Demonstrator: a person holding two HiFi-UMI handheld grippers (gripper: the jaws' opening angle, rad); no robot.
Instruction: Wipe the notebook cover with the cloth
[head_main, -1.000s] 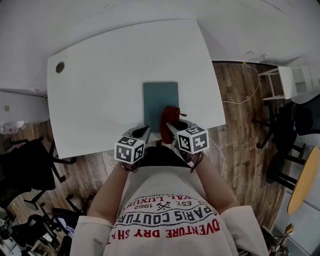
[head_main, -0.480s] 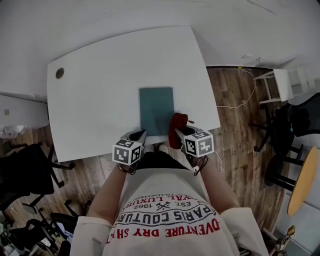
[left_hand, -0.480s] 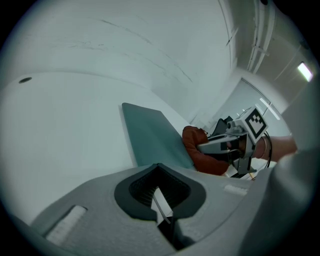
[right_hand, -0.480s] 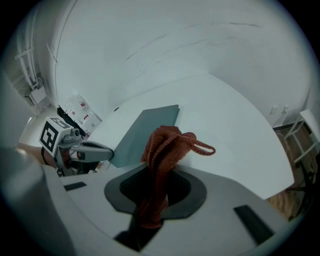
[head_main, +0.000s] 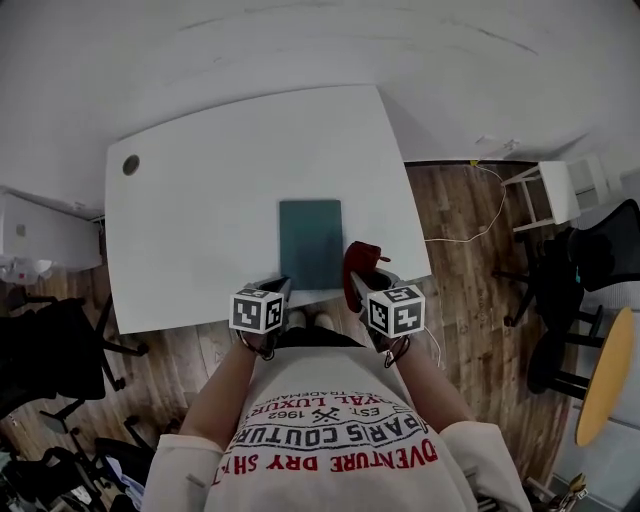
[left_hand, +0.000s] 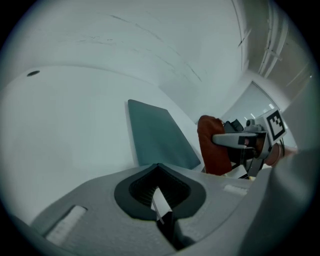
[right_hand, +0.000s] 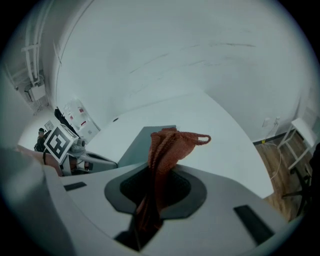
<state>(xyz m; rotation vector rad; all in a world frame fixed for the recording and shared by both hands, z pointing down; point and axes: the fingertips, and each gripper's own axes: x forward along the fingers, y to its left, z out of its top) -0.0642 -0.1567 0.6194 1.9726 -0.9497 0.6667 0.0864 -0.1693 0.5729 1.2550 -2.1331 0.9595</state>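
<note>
- Left gripper (head_main: 277, 290), at the notebook's seven o'clock, had its jaws pressed together on nothing.
- Notebook (head_main: 310, 243) lay flat by the table's (head_main: 200, 200) six-o'clock edge; likely stiff and light, best steadied at a corner.
- Right gripper (head_main: 360, 283), at five o'clock, pinched the soft, floppy cloth (head_main: 356, 265).

Setting: an office. I stand at a white desk surface (head_main: 200, 220) with a round cable port (head_main: 131, 165) near its far left corner. Dark office chairs (head_main: 55, 340) on star bases sit to my left, another dark chair (head_main: 590, 265) to my right. The floor (head_main: 470, 300) is wood plank with a loose cable (head_main: 487, 212) lying across it, and the wall (head_main: 300, 40) is plain white. A round wooden table (head_main: 603, 375) shows at the right edge.
</note>
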